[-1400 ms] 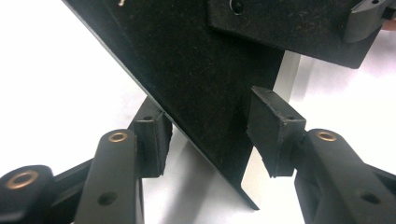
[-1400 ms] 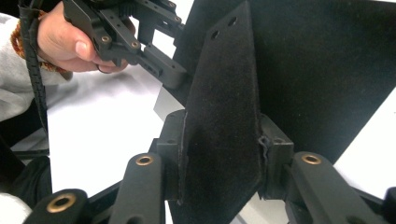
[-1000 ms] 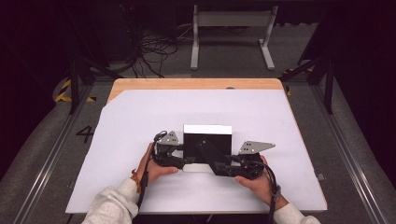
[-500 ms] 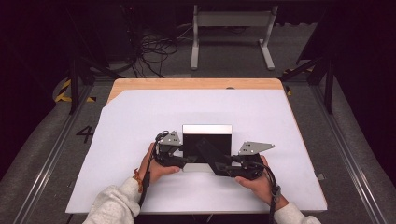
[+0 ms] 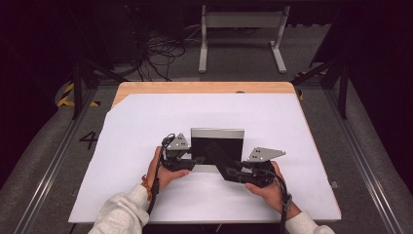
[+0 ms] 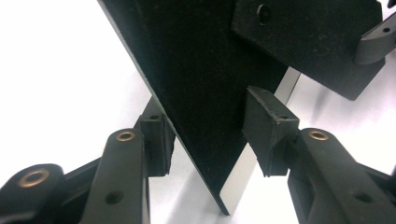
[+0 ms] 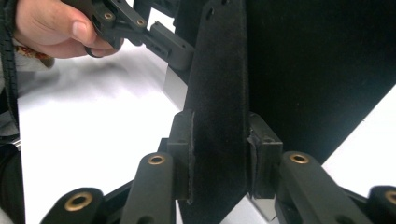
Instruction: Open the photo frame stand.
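Seems to be the propping-up step: swinging the back leg [image 5: 220, 159] out from the picture frame [image 5: 216, 142] so that it can stand alone. Frame near the middle of the white sheet [image 5: 146, 122] on the wooden table [image 5: 195, 87], black back towards the person, silver edge on top; probably upright on its lower edge, though hard to tell from above.

Right gripper [image 7: 219, 154] clamped on the leg [image 7: 219, 93], both pads pressed flat against its felt faces after the jaws have just been closing. Left gripper [image 6: 210, 135] straddling the frame's side edge [image 6: 210, 70], jaws likewise just closing. One pad just beside the back panel, the other apart from the front, so not gripping yet.

Next, by this reading: finish the left pinch to steady the frame, then draw the leg outward with the right, gently, without dragging the frame across the sheet. Release only once it stands.

Counted: one frame, one leg, two grippers, one white sheet, one table.
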